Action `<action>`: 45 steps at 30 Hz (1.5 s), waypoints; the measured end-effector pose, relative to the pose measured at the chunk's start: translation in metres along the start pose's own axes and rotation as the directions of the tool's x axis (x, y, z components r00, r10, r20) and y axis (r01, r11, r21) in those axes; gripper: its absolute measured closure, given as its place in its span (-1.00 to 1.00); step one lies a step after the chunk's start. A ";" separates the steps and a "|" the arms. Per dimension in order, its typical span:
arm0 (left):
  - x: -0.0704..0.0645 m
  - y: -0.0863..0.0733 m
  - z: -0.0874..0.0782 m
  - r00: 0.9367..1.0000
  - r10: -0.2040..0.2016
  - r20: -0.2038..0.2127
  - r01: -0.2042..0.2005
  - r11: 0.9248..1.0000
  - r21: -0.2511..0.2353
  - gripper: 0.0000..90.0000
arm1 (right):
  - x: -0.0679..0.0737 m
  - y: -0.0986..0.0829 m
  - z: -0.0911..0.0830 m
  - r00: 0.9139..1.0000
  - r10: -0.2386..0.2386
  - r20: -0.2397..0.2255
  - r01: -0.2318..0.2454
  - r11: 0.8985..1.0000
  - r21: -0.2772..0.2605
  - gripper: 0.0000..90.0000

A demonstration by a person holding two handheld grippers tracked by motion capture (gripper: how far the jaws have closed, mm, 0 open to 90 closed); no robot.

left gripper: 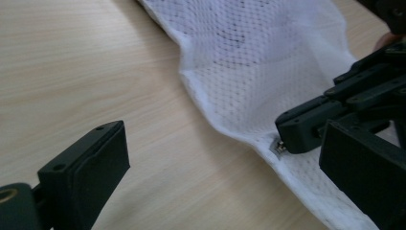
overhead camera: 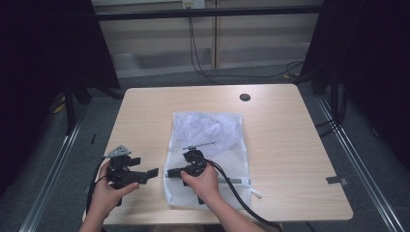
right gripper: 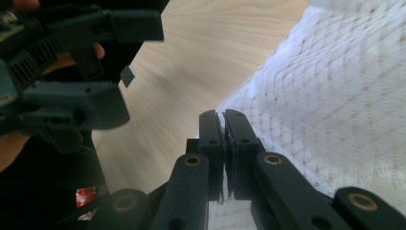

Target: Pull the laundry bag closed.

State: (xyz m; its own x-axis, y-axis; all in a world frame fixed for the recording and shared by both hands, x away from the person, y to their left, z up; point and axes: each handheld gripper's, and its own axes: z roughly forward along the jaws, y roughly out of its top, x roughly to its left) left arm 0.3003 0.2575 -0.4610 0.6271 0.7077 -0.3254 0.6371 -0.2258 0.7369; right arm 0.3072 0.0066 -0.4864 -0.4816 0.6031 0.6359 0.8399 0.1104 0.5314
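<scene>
A: Where's the mesh bag [overhead camera: 208, 145]?

B: Flat on the wooden table [overhead camera: 280, 135], middle of it, long side running away from the person. White netting, near end close to the table's front edge. Something pale and bunched shows through the netting at the far end.

A: Right gripper [overhead camera: 170, 172]?

B: Over the bag's near left edge, jaws pointing left. In the right gripper view its jaws [right gripper: 224, 139] are pressed together right at the bag's hem [right gripper: 249, 96], a sliver of white caught between them. In the left gripper view the tips meet at a small metal piece [left gripper: 277, 147] on the hem, looks like the zipper pull. So clenched on that.

A: Left gripper [overhead camera: 150, 173]?

B: On bare wood just left of the bag, pointing right toward the other tool. Jaws spread wide, nothing between them. In its own view one jaw sits low left over the table, the other low right over the netting [left gripper: 268, 57], with the bag's edge running between them.

A: Touching the bag?

B: Can't tell; near it, tip close to the right gripper's tips.

A: Anything else on the table?

B: A dark round cable port [overhead camera: 245, 97] at the far side, well apart from the bag.
</scene>
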 end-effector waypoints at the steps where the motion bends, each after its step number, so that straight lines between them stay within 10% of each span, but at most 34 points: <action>1: 0.000 0.000 0.001 1.000 -0.004 0.010 0.004 1.000 0.000 -0.94 | 0.000 0.001 -0.002 1.000 0.005 -0.005 -0.005 1.000 -0.005 0.93; 19: -0.008 0.000 0.013 0.995 -0.063 0.078 0.059 0.997 0.048 -0.93 | -0.002 0.004 -0.015 1.000 0.017 -0.019 -0.018 0.999 -0.046 0.93; 24: -0.012 0.001 0.019 0.984 -0.102 0.148 0.093 0.994 0.065 -0.89 | -0.002 0.005 -0.017 0.999 0.023 -0.024 -0.024 0.998 -0.051 0.94; 45: -0.020 -0.001 0.037 0.971 -0.154 0.185 0.125 0.980 0.157 -0.48 | -0.002 0.006 -0.024 0.999 0.029 -0.035 -0.032 0.995 -0.089 0.93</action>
State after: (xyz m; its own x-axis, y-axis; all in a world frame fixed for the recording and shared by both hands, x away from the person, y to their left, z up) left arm 0.3032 0.2190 -0.4773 0.5938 0.5974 -0.5390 0.7731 -0.2378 0.5881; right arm 0.3072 -0.0125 -0.4713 -0.4654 0.5779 0.6704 0.8293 0.0201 0.5584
